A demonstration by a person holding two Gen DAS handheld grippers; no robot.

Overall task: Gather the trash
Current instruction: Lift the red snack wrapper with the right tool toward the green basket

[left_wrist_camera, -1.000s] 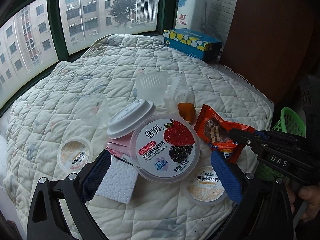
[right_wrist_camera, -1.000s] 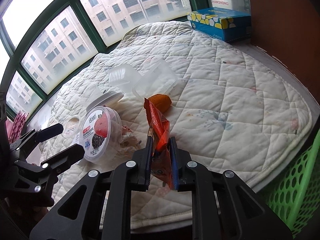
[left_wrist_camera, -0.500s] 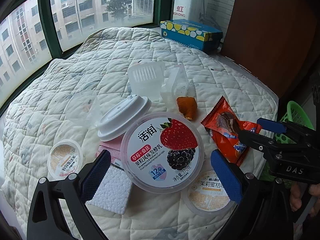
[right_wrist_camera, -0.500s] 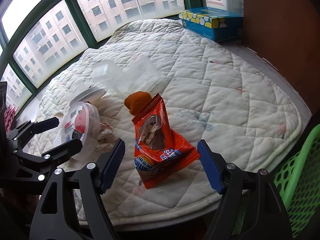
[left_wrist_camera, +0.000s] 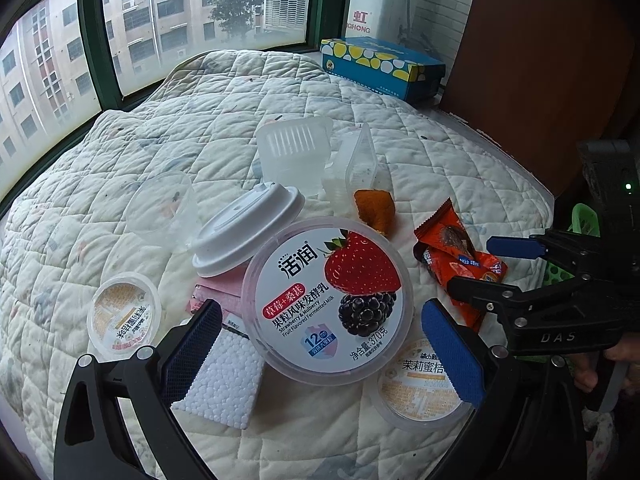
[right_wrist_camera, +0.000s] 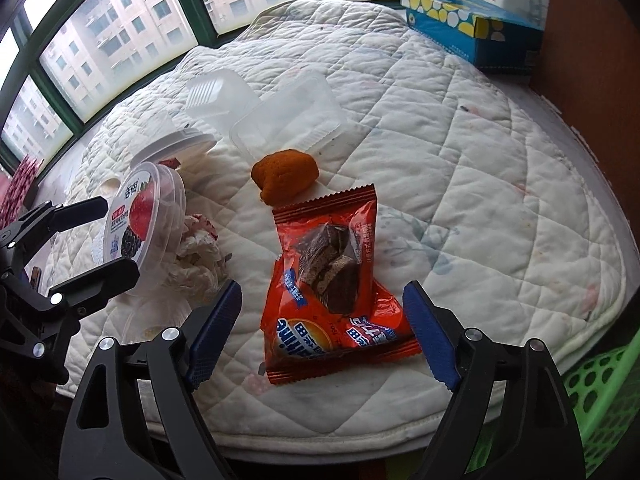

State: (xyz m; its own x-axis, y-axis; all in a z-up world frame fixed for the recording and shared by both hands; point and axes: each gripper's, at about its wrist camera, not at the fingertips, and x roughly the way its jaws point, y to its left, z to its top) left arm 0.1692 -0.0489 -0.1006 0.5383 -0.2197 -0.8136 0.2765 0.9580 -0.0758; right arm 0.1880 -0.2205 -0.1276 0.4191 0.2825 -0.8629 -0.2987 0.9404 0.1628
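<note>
Both tools gape wide: the right tool (right_wrist_camera: 320, 328) straddles the orange snack wrapper (right_wrist_camera: 332, 292), the left tool (left_wrist_camera: 320, 340) the yogurt tub (left_wrist_camera: 328, 300); each must next close.

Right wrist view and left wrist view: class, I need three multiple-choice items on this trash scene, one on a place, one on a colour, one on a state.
1. Where does the orange wrapper lie?
A. in the green basket
B. on the quilt, between the right tongs' fingers
C. on the tissue box

2. What colour is the cup lid?
A. white
B. red
C. blue

3. What state are the left tongs in?
A. shut on the yogurt tub
B. shut on nothing
C. open

Answers: 1 B, it lies flat on the quilt between the open fingers. 2 A, it shows plain white. 3 C, both pads stand wide apart beside the tub.
</note>
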